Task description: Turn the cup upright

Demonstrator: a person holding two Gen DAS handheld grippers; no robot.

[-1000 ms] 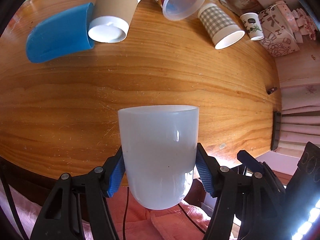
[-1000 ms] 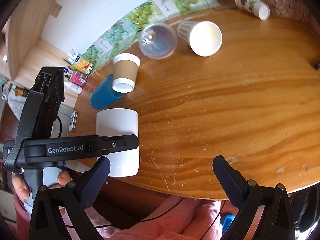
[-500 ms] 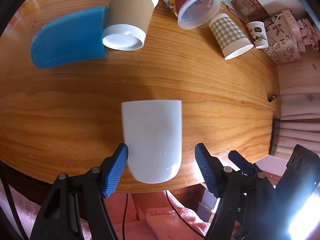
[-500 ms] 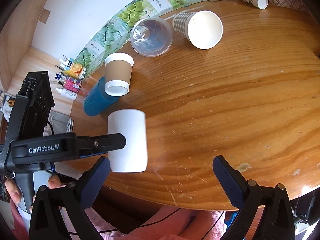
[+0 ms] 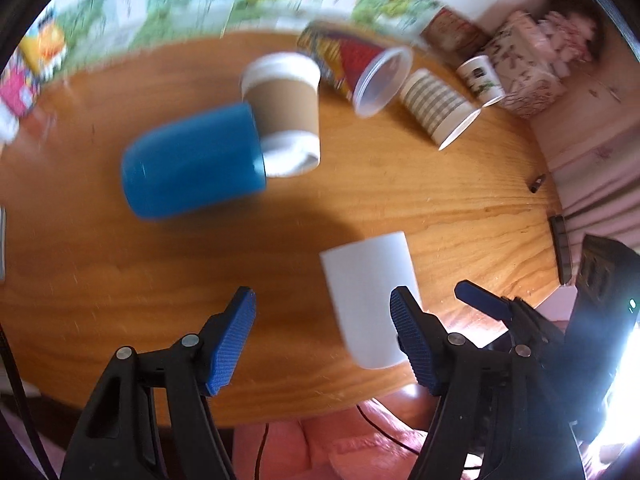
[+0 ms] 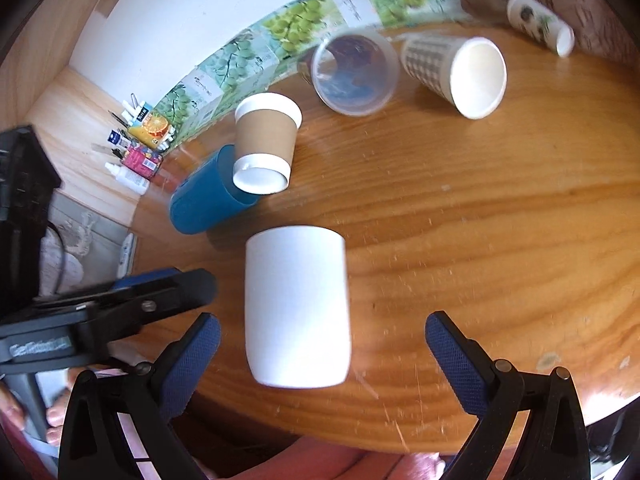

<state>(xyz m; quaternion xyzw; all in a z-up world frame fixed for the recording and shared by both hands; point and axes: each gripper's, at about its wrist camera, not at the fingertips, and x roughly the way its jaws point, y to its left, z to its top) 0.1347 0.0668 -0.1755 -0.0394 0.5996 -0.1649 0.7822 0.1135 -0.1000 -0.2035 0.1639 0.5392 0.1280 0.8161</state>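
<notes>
A white cup (image 5: 370, 300) stands on the wooden table (image 5: 440, 200) near its front edge; it also shows in the right wrist view (image 6: 296, 308). My left gripper (image 5: 322, 334) is open and empty, to the left of the cup, its right finger (image 5: 412, 344) overlapping the cup's side. My right gripper (image 6: 322, 356) is open and empty, with the cup between and ahead of its fingers, apart from both. The left gripper's body (image 6: 100, 312) shows at the left of the right wrist view.
A blue cup (image 5: 192, 164) lies on its side beside an upside-down brown paper cup (image 5: 286, 108). A clear plastic cup (image 5: 376, 76), a checked paper cup (image 5: 440, 108) and a small white cup (image 5: 482, 78) lie at the back. Boxes line the wall.
My left gripper let go of the white cup, drew back and swung left. The cup now stands free on the table. My right gripper moved in closer behind the cup.
</notes>
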